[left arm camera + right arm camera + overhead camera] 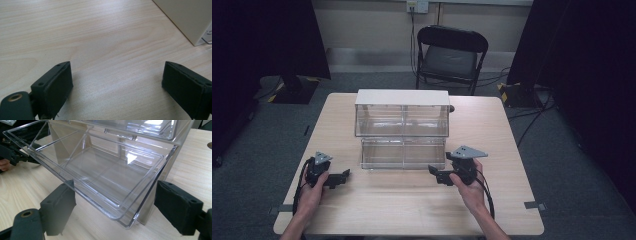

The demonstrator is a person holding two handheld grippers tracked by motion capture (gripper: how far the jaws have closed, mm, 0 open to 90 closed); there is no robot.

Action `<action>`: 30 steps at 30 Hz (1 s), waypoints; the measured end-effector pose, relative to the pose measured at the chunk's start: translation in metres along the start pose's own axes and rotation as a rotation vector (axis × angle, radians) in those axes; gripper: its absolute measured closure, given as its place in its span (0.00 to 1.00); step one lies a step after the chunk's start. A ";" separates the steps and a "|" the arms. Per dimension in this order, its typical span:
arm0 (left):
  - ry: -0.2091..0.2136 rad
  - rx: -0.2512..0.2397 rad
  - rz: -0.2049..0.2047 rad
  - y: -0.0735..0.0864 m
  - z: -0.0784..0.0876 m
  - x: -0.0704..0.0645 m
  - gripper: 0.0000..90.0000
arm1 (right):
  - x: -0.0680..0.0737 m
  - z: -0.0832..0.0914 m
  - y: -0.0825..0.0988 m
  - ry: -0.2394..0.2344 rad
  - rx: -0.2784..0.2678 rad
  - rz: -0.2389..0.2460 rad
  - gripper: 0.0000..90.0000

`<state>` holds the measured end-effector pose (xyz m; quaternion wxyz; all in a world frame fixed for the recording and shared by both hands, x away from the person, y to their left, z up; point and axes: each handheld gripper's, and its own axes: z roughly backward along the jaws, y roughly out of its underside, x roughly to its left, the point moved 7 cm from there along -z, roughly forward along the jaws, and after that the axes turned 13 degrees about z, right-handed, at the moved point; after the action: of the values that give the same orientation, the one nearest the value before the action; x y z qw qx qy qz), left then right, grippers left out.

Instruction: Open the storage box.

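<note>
A two-tier clear plastic drawer cabinet with a white top (402, 127) is set at the middle of the light wooden desk (412, 200), its lower clear drawer (100, 172) pulled out toward the near side. The right gripper (116, 207) is held at the drawer's near right corner with jaws released on either side of that corner, gripping nothing, while the left gripper (117, 85) is rested on bare desk to the near left, jaws likewise released. If the drawer is judged to be the step in hand, the front rim should be squared between the jaws before closing, so the slippery wall is not pinched askew.
</note>
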<state>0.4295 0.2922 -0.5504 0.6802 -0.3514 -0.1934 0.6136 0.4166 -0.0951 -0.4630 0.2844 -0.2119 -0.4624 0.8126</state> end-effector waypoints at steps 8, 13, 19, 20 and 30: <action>0.000 0.000 0.000 0.000 0.000 0.000 0.10 | -0.001 0.001 -0.001 0.004 -0.004 -0.002 0.17; 0.000 0.000 0.000 0.000 0.000 0.000 0.10 | -0.002 0.003 -0.003 0.011 -0.013 0.002 0.17; 0.000 -0.001 0.001 0.000 0.000 0.000 0.10 | -0.002 0.003 -0.003 0.011 -0.016 0.004 0.18; 0.000 0.000 0.001 0.000 0.000 0.000 0.10 | -0.002 0.003 -0.003 0.011 -0.016 0.004 0.18; 0.000 0.000 0.000 0.000 0.000 0.000 0.10 | -0.002 0.005 -0.005 0.008 -0.023 -0.008 0.18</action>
<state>0.4295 0.2921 -0.5504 0.6801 -0.3514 -0.1935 0.6137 0.4169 -0.0974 -0.4564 0.2871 -0.2167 -0.4715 0.8052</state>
